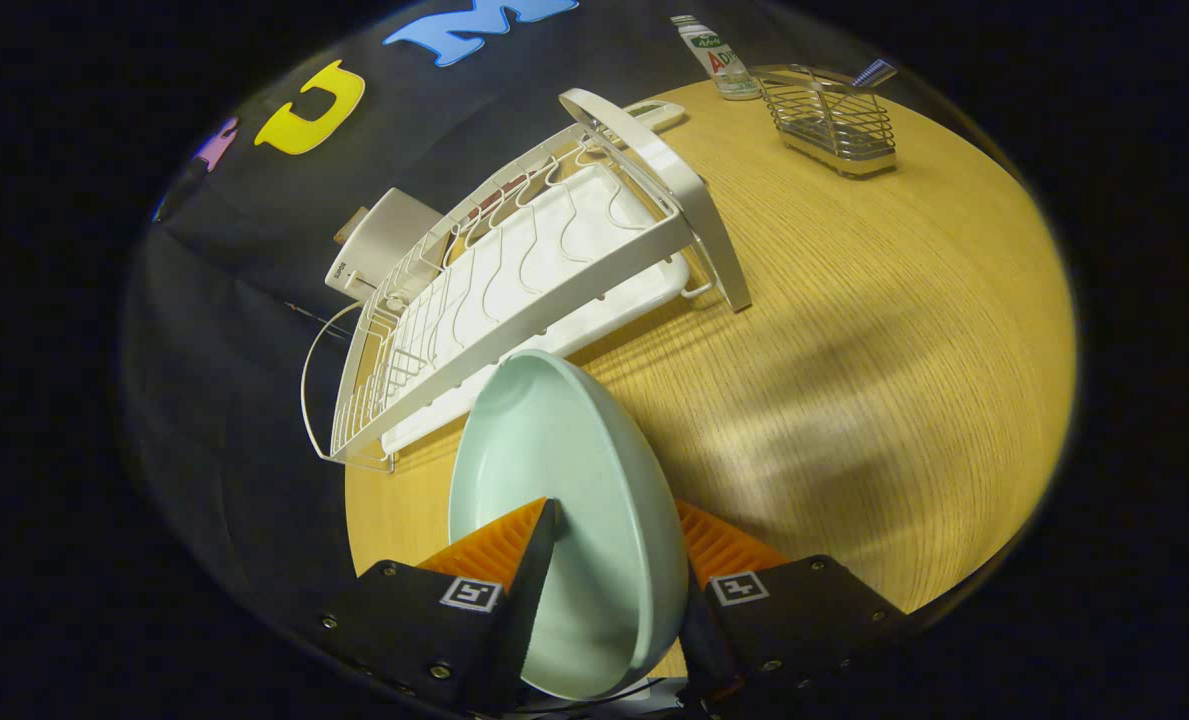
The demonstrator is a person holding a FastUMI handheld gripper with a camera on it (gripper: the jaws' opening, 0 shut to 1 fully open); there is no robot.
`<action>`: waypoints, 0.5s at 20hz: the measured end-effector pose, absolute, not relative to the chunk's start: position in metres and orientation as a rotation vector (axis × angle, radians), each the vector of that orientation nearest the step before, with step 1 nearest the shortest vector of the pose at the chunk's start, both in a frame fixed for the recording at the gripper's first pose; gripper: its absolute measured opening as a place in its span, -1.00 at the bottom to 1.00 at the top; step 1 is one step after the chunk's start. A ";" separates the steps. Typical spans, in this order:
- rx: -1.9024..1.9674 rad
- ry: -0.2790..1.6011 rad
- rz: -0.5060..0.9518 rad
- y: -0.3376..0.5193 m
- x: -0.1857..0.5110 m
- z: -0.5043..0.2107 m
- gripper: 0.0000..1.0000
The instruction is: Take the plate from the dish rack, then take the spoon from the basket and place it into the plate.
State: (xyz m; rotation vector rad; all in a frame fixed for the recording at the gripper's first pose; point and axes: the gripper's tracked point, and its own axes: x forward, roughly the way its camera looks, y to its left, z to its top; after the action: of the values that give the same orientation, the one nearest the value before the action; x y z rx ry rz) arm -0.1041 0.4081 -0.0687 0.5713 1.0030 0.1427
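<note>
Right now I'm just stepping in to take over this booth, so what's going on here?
A person's handheld gripper is shut on the pale green plate, gripping its rim between the two orange fingers. The plate is out of the white dish rack and held on edge above the wooden table, just in front of the rack. The wire basket stands far beyond the fingers at the table's back, beside a bottle. A handle sticks up from the basket; I cannot tell whether it is the spoon.

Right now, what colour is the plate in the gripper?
Pale mint green plate, seen best in the gripper view.
</note>
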 end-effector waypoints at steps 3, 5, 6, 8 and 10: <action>0.509 0.994 0.112 0.399 -0.105 -0.069 0.29; 0.446 0.995 0.088 0.391 -0.107 -0.074 0.44; 0.423 0.992 0.084 0.388 -0.107 -0.073 0.46; 0.353 0.978 0.058 0.377 -0.107 -0.072 0.53; 0.303 0.931 0.048 0.368 -0.104 -0.061 0.53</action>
State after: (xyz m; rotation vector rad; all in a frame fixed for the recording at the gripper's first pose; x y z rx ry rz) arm -0.1039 0.3679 -0.0608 0.3028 0.9314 0.0482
